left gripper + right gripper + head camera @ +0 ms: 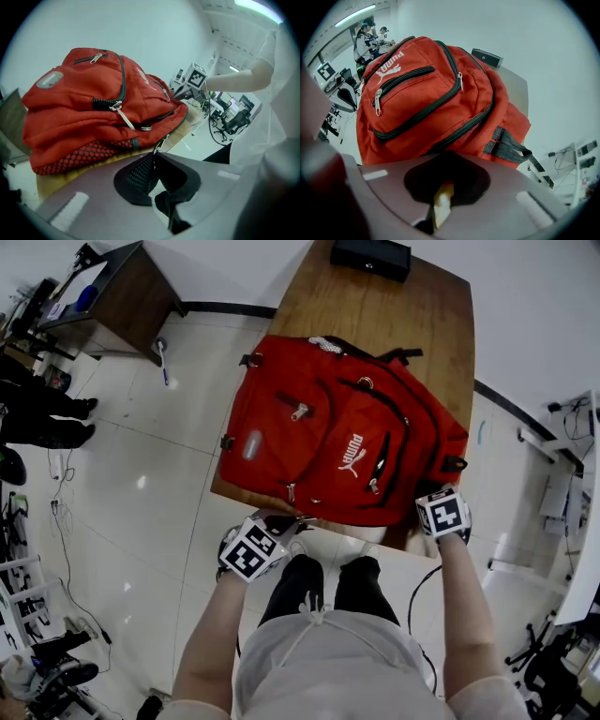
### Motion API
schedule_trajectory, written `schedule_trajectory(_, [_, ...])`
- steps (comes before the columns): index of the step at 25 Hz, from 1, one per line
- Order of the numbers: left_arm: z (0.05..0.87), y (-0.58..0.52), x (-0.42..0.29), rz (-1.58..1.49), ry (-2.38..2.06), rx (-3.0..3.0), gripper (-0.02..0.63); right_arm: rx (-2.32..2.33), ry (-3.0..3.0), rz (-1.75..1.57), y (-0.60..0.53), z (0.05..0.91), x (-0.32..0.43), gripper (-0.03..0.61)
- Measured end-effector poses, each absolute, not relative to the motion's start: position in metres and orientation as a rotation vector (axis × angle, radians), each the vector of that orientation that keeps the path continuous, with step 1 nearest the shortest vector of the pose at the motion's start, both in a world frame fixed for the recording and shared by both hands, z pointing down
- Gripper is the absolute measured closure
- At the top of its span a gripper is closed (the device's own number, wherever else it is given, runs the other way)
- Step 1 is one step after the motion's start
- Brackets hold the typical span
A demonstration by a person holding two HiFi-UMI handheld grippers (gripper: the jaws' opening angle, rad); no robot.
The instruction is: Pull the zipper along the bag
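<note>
Head view: red backpack (319,437) on table (412,315); L gripper (153,159) on zip-pull (160,143)

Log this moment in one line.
left gripper: shut on zipper pull | right gripper: shut on backpack edge | backpack: flat on table

wooden table (412,315), black box (370,256), side desk (122,296)

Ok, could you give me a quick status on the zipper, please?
Left gripper shut on the small metal zipper pull. Right gripper clamped on a corner of the red fabric backpack. Nothing seen in the way.
</note>
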State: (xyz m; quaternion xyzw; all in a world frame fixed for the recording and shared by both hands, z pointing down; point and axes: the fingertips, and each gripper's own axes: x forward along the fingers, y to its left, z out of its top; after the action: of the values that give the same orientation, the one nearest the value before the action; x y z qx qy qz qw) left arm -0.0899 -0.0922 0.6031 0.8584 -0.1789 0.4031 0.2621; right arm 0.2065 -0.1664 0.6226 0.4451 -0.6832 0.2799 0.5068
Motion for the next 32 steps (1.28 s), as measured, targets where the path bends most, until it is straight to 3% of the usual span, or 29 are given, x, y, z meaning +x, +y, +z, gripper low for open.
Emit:
schedule_trajectory(15, [0.600,-0.100,-0.127,1.059,-0.597,2.307,0.597,1.140,-1.635,0.665,-0.166,0.623,0.208,0.574])
schedule_trajectory(22, [0.567,-0.125,-0.151,0.806,-0.843,2.338,0.606,1.214,-1.604,0.593,-0.165,0.618,0.211,0.577])
schedule_trajectory(32, [0.465,-0.123,-0.102,0.572,-0.845,2.644,0.606,1.497,-1.869,0.485,-0.120,0.492,0.155,0.575])
